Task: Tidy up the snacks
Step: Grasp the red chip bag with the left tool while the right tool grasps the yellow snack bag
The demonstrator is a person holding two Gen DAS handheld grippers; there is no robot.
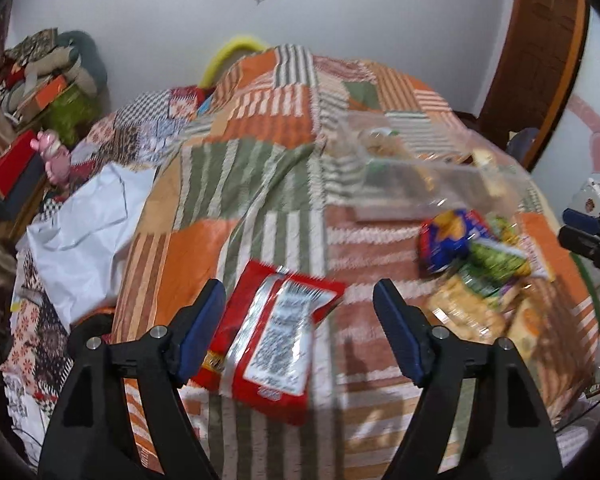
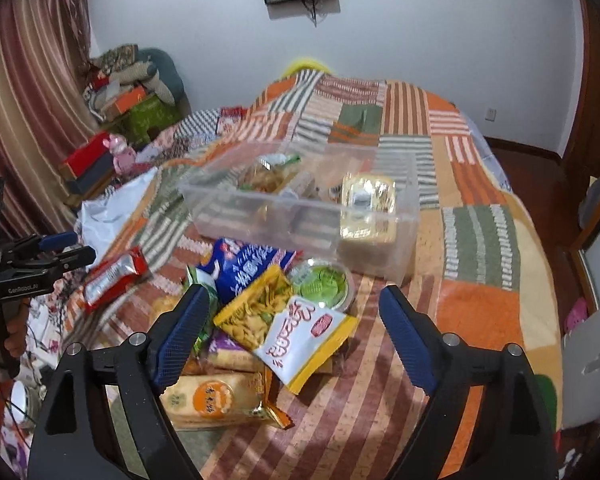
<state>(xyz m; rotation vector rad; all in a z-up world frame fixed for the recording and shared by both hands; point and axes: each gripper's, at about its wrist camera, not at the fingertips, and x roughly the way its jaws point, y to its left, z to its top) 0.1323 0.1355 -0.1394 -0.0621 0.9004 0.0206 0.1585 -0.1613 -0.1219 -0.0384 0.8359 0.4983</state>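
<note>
Snacks are what I'm sorting, and the clear rectangular plastic bin [image 2: 300,208] on the patchwork quilt [image 2: 480,240] is my landmark. Inside it I count roughly 3 things already: a gold-foil wrapped pack [image 2: 366,208] at its right end, a clear bag of pale crisps [image 2: 266,178] toward its left, plus something small between them I can't identify.

Most of the job is left, I judge. Just in front of the bin lies a loose heap: a blue printed bag [image 2: 246,268], a green-lidded round cup [image 2: 324,280], a yellow bag of crisps [image 2: 256,308], a white-and-yellow pouch [image 2: 304,340] and a tan cracker pack with an orange circle [image 2: 212,400]. Further left of the bin sits a red-and-silver wrapped packet [image 1: 272,336], alone.

My left gripper [image 1: 300,320] hangs over that red packet with its jaws wide apart, holding nothing. My right gripper [image 2: 296,328] is spread over the heap, also empty.

A crumpled white plastic bag [image 1: 84,224] lies left of the bin, and nothing blocks its open top. The overlapping heap may make a clean pick awkward.
</note>
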